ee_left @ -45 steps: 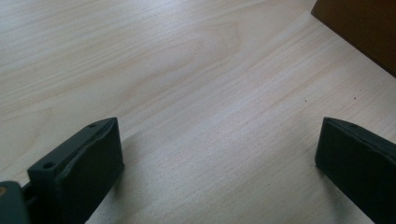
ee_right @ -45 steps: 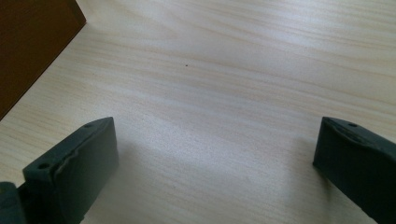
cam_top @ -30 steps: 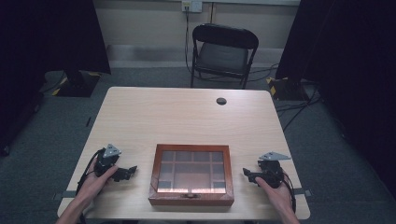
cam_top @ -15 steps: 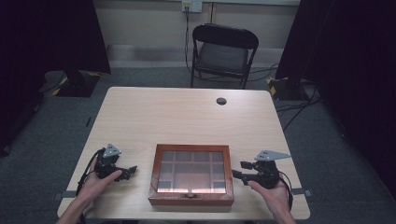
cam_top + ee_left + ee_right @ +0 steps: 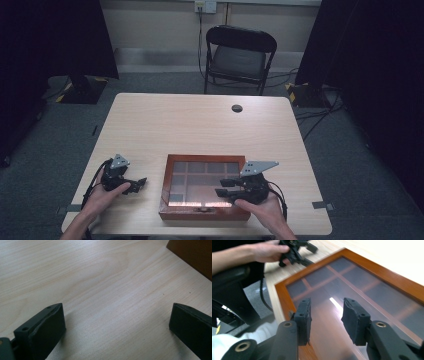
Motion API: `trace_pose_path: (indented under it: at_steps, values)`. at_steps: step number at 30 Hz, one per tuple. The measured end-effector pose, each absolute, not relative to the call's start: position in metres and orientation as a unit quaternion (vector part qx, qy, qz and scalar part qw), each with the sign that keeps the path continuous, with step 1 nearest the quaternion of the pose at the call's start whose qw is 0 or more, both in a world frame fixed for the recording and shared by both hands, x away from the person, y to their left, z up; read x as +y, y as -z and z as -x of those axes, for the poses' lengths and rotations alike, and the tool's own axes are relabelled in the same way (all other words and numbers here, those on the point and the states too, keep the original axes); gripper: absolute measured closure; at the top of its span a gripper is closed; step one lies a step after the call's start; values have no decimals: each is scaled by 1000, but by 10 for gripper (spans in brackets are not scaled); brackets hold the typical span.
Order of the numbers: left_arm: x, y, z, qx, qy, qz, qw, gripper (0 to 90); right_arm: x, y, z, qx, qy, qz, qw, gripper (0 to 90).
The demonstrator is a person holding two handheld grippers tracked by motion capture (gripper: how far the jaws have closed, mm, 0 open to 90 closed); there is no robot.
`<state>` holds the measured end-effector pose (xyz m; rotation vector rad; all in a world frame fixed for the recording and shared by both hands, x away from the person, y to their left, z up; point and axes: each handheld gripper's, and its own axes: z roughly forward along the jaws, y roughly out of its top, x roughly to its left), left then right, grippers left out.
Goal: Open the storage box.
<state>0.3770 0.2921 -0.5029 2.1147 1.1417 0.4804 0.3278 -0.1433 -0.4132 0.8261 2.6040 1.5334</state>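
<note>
Right tool over the box lid, left one parked

The brown wooden box with the glass-paned, gridded lid [image 5: 205,187] sat at the near edge of the pale wood counter [image 5: 200,125], long side running left to right. The right tool [image 5: 225,192] hung over the lid's right end, jaws half spread with nothing between them, having just been closing. It was clearly the nearer one, the front latch [image 5: 202,210] lying off its tips. The left tool [image 5: 141,183] rested on the counter beside the box, jaws wide apart and empty.
</note>
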Motion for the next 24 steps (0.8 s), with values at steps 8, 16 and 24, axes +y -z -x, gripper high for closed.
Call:
trace_pose_path:
  at_steps: [8,16,24]
  values:
    - [292,503,-377,438,-184,-812,339,0,-119,429,-320,849,-475,-227,-40,699]
    - [292,503,-377,438,-184,-812,339,0,-114,440,-315,859,-462,-211,-59,744]
    - [292,503,-377,438,-184,-812,339,0,-108,445,-312,864,-456,-201,-70,756]
